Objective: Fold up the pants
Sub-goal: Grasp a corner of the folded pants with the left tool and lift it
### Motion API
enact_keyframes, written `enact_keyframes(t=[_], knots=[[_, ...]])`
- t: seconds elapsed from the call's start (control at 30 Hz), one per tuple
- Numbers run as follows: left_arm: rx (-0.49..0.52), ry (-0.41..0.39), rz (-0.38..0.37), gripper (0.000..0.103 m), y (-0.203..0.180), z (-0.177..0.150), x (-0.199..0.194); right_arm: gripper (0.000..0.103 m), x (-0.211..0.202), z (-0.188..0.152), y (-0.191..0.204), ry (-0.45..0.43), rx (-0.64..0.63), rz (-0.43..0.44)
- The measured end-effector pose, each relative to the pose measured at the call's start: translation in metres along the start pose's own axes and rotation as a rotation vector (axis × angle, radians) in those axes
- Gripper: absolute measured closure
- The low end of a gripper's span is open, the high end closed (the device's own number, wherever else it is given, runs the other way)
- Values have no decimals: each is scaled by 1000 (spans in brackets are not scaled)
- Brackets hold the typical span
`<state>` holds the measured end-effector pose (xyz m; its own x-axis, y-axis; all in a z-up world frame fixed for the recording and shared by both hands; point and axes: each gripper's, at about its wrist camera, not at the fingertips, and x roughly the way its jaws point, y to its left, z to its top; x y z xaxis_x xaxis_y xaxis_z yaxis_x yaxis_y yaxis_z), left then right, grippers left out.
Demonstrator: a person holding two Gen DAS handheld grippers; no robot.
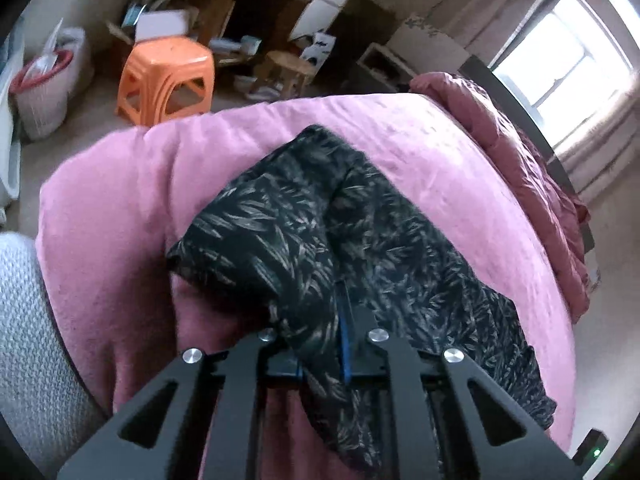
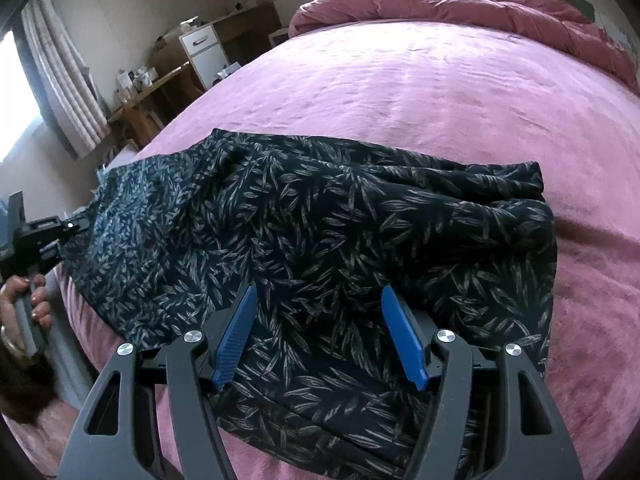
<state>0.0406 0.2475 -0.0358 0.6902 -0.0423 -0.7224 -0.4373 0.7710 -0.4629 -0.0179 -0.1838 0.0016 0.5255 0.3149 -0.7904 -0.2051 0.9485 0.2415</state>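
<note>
Black pants with a pale leaf print lie spread across a pink bed cover. In the left wrist view the pants are bunched, and my left gripper is shut on a fold of the cloth, which drapes over its fingers so that only a strip of blue pad shows. The right wrist view shows that same left gripper at the pants' left end, held by a hand. My right gripper hovers open over the pants' near edge. Its blue pads stand wide apart with cloth under them, not pinched.
A rolled dark pink duvet lies along the bed's far side. On the floor beyond the bed stand an orange plastic stool, a white basket, a small wooden stool and cluttered desks. A grey knit sleeve is at the lower left.
</note>
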Motion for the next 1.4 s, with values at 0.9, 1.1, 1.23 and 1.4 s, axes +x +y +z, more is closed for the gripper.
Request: enact_keyframes(t=[0.9, 1.1, 1.23, 1.4], knots=[[543, -143, -223, 92, -204, -65, -86, 39, -32, 2, -40, -104, 277, 177], [763, -95, -297, 92, -265, -127, -83, 39, -48, 0, -72, -181, 437, 233], [930, -55, -335, 92, -295, -183, -76, 39, -60, -5, -99, -247, 564, 234], [1081, -27, -327, 87, -314, -244, -67, 39, -69, -11, -120, -292, 663, 243]])
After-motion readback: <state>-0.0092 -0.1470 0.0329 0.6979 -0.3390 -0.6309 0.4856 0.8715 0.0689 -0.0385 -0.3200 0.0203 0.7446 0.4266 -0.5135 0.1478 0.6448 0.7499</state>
